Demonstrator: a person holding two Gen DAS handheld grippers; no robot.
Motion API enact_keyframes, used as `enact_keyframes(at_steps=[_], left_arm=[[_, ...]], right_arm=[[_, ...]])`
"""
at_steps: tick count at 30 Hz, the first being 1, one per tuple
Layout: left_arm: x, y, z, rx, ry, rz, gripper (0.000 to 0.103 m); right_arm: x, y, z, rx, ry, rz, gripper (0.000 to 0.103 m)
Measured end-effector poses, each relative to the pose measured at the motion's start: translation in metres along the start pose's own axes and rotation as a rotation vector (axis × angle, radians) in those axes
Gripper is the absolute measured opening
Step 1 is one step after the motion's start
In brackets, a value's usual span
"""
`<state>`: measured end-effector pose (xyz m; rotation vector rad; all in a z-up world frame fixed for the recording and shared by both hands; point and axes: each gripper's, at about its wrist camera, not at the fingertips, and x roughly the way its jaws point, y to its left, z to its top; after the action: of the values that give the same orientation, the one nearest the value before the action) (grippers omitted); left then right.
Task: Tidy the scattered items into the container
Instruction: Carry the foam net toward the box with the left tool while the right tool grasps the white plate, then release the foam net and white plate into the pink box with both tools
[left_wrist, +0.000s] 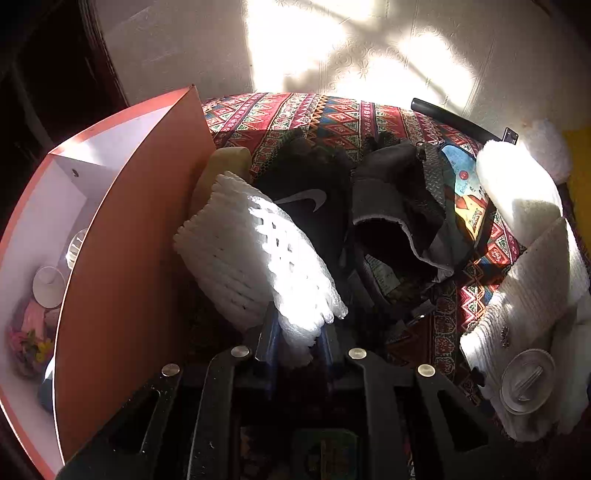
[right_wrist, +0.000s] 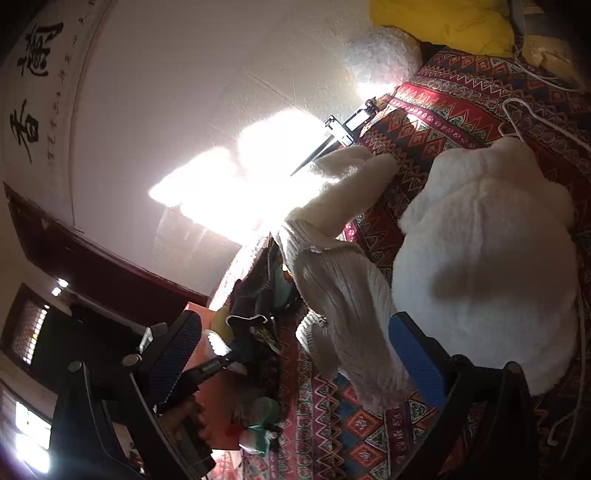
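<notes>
Foam net (left_wrist: 255, 254) sits clamped in the left gripper (left_wrist: 295, 343): jaws clenched on its near edge, the rest fanning out away over the pile. No earlier view to judge from, so I only call the grip as seen. Right gripper (right_wrist: 299, 354) is released, jaws wide, nothing between them; it hangs over the white sweater (right_wrist: 343, 314) with the blue pads on either side of the knit but not pressing.

Just left of the held net stands the orange box (left_wrist: 129, 240), the container, its near wall touching or almost touching the net. Inside at the near left are a paper cup (left_wrist: 48, 286) and some colourful bits. Behind the net is a yellow thing, unclear what. To the right lies a black Nike cap (left_wrist: 314, 206), then dark clothes, a printed pouch (left_wrist: 465, 192), and the sweater at far right, all on the patterned cloth (left_wrist: 295, 110).

Step in hand, by my read: lift the net and drop it in the box. Foam is light and squashy, so keep the pinch firm but rise straight up first to clear the box wall, swing left over the opening, then let go low so it does not bounce out. Watch that it does not snag the cap.
</notes>
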<state>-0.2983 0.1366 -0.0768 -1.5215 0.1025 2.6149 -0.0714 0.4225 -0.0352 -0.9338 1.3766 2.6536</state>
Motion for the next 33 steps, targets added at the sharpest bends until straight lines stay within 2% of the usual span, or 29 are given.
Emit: enact_keyframes(at_steps=[1, 4, 5, 6, 10, 13, 16, 17, 18, 20, 22, 24, 28, 33], left_arm=[[-0.009, 0.007, -0.003, -0.012, -0.015, -0.038, 0.012], [-0.042, 0.033, -0.02, -0.078, -0.048, -0.201, 0.01], [-0.055, 0.042, -0.026, -0.104, -0.067, -0.266, 0.01], [-0.068, 0.051, -0.033, -0.123, -0.084, -0.314, 0.01], [-0.117, 0.08, -0.042, -0.191, -0.163, -0.473, 0.01], [-0.142, 0.093, -0.044, -0.198, -0.218, -0.524, 0.01], [-0.152, 0.107, -0.047, -0.23, -0.227, -0.584, 0.01], [-0.155, 0.113, -0.048, -0.243, -0.229, -0.596, 0.01], [-0.157, 0.119, -0.049, -0.255, -0.232, -0.604, 0.01], [-0.161, 0.131, -0.05, -0.278, -0.237, -0.622, 0.01], [-0.169, 0.148, -0.052, -0.302, -0.253, -0.631, 0.01], [-0.177, 0.166, -0.054, -0.328, -0.275, -0.622, 0.01], [-0.196, 0.209, -0.061, -0.381, -0.329, -0.591, 0.01], [-0.219, 0.259, -0.069, -0.418, -0.401, -0.527, 0.01]], right_arm=[[0.01, 0.001, -0.004, -0.023, 0.026, -0.007, 0.099], [0.038, 0.007, -0.016, -0.052, 0.126, 0.04, 0.079], [0.045, 0.009, -0.021, -0.058, 0.149, 0.048, 0.067], [0.052, 0.012, -0.025, -0.072, 0.168, 0.035, 0.062], [0.071, 0.01, -0.036, -0.103, 0.177, -0.094, 0.061], [0.075, 0.007, -0.039, -0.108, 0.164, -0.14, 0.059], [0.084, 0.003, -0.041, -0.113, 0.18, -0.179, 0.056], [0.087, 0.0, -0.042, -0.104, 0.189, -0.196, 0.042], [0.088, -0.003, -0.042, -0.086, 0.19, -0.203, 0.036], [0.083, -0.006, -0.041, -0.029, 0.184, -0.164, 0.035], [0.071, -0.002, -0.04, 0.03, 0.17, -0.079, 0.035], [0.058, 0.014, -0.041, 0.036, 0.152, -0.005, 0.035], [0.029, 0.072, -0.055, -0.042, 0.125, 0.131, 0.035], [0.026, 0.18, -0.095, -0.226, 0.14, 0.275, 0.035]])
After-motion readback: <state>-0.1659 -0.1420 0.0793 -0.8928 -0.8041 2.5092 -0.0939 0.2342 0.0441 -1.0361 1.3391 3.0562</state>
